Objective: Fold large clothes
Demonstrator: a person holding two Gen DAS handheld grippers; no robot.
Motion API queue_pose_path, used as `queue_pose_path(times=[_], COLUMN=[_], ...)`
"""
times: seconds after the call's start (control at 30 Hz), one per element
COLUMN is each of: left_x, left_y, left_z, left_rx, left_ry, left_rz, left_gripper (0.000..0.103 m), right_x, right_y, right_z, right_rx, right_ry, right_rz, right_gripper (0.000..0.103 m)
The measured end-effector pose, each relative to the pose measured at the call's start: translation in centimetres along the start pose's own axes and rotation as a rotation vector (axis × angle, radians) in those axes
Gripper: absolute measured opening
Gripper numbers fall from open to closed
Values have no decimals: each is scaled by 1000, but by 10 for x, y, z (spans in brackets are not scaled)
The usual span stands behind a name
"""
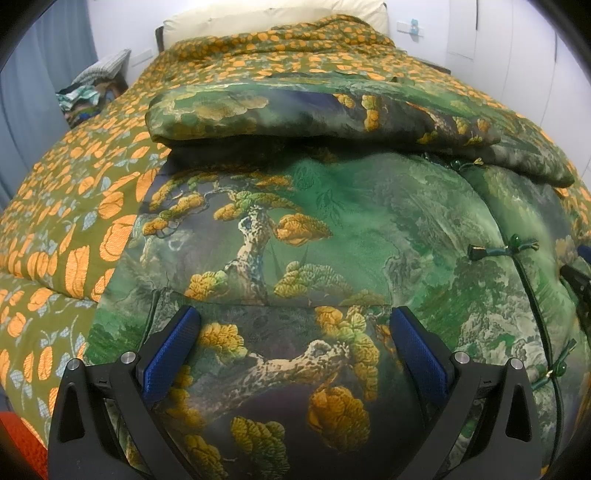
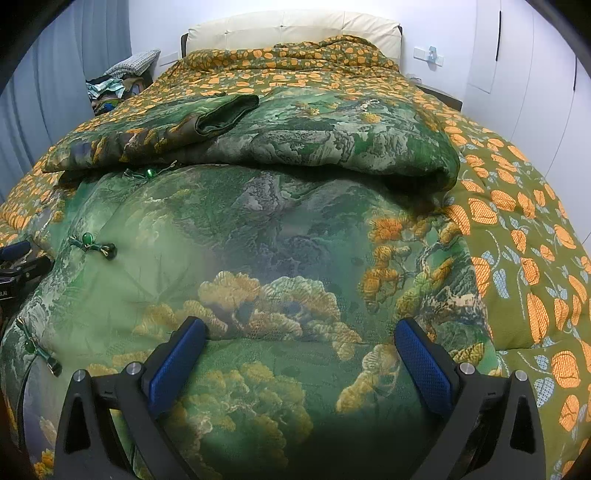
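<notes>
Directly over the green landscape-print jacket [image 1: 332,221], which lies spread on the bed's orange-leaf quilt [image 1: 74,229], both grippers hover with their fingers wide apart and nothing between them. Taking the jacket as the landmark and going from its left side to its right: a pile of clothes [image 1: 86,99] sits off the bed well beyond the jacket's far left corner, next to a grey curtain [image 1: 37,74]. The left gripper [image 1: 295,350] is above the jacket's near left part, where the pine-tree print [image 1: 255,236] shows; its blue-padded fingers [image 1: 170,354] straddle a horizontal fold edge in the cloth without closing on it. Whether the pads touch the fabric cannot be told. Down the jacket's middle runs the front closure, with green knot-and-bead fasteners [image 1: 502,251] just right of the left gripper. In the right wrist view the same fasteners [image 2: 92,245] lie left of the right gripper [image 2: 301,350], which is above the jacket's near right part; its fingers [image 2: 424,365] likewise stand fully spread over a fold edge, holding nothing. Across the jacket's far side, both sleeves are folded inward over the body, one cuff [image 2: 225,114] lying open on top. Beyond the jacket, a cream headboard [image 2: 291,29] stands against the white wall.
</notes>
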State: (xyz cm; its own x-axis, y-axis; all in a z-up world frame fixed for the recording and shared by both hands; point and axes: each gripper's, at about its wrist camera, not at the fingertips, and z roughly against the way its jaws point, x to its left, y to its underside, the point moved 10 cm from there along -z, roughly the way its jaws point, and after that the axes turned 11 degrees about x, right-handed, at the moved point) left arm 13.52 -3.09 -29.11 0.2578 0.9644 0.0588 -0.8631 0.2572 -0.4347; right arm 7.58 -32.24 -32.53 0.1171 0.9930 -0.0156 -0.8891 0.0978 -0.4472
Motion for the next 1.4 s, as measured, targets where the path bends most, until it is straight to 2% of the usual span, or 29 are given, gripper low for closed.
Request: queue_pose_path(times=[0.3, 0.53, 0.73, 0.87, 1.4], left_x=[-1, 0, -5, -8, -9], left_y=[-1, -3, -1, 1, 2], left_z=[-4, -8, -6, -7, -5], left_rx=[36, 60, 54, 57, 54], left_ry=[-6, 20, 26, -1, 20], left_rz=[7, 2, -27, -60, -63], left_gripper=[103, 103, 103, 103, 103], right_x=[2, 3, 2, 2, 2], right_y=[1, 0, 0, 0, 0], right_z=[1, 1, 0, 0, 0], right_rx=[-6, -8, -9, -9, -10], right_ry=[6, 12, 14, 14, 14], right_rz=[1, 1, 2, 2, 3], right_gripper=[102, 102, 102, 102, 102])
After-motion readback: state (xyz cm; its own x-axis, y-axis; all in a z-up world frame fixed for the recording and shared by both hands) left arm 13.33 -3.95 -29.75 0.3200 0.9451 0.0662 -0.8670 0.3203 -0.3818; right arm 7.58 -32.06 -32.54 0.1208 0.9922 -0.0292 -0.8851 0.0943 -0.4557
